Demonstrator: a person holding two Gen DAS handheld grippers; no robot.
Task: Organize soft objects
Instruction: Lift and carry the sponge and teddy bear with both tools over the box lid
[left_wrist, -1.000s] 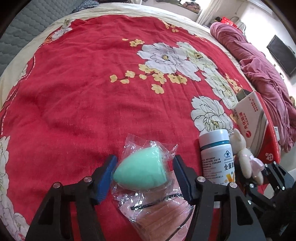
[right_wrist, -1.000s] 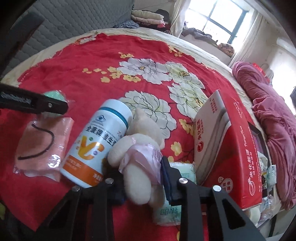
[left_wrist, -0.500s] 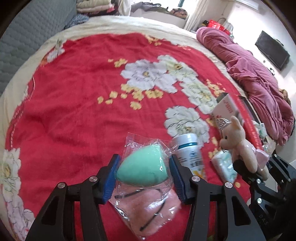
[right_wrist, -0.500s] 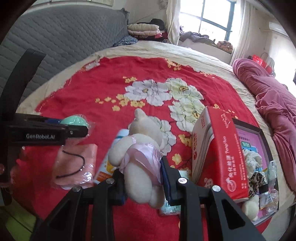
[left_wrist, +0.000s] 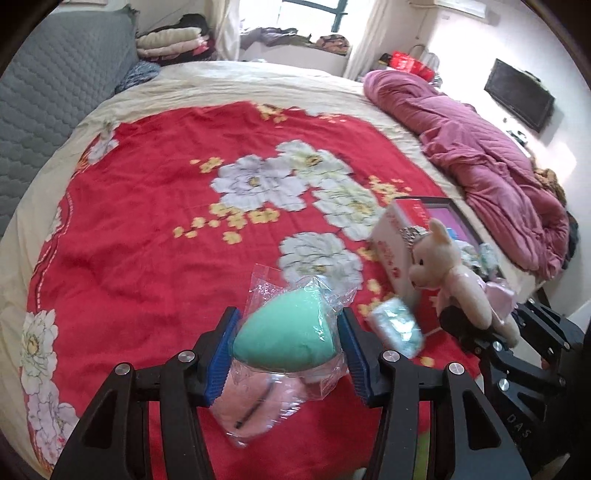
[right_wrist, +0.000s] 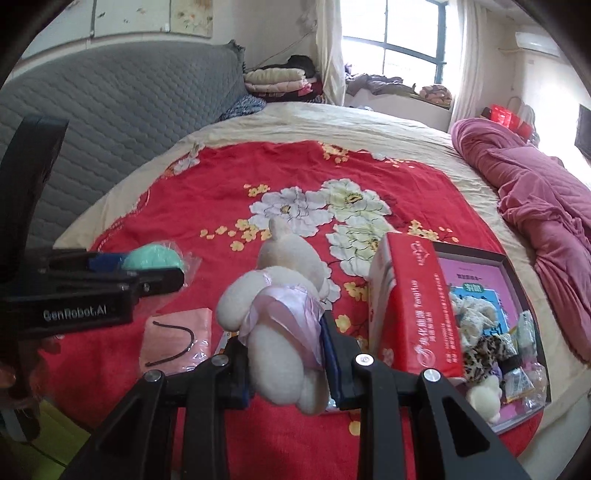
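Holding two soft things up above the bed (left_wrist: 155, 229), one per gripper. My left gripper (left_wrist: 288, 332) has its blue pads pressed on a mint-green sponge (left_wrist: 284, 338): egg-shaped, smooth matte foam, sealed in a crinkly clear bag whose flap sticks out past the fingertips. My right gripper (right_wrist: 284, 354) is clamped narrow on a plush bear (right_wrist: 280, 314): cream fur, shiny pink satin dress, jaws squeezing its lower body, head pointing away from the camera; in the left view a small silver crown shows on its head. Below, on the red floral bedspread near its front edge, lies a pink mask (right_wrist: 177, 339) in clear wrap with a black ear loop. A red tissue box (right_wrist: 413, 306) stands on edge toward the right edge, just beside a dark-rimmed tray (right_wrist: 517, 280) with more plush and small packets in it. A pale green tissue pack (left_wrist: 397, 325) lies in front of the box, blurred.
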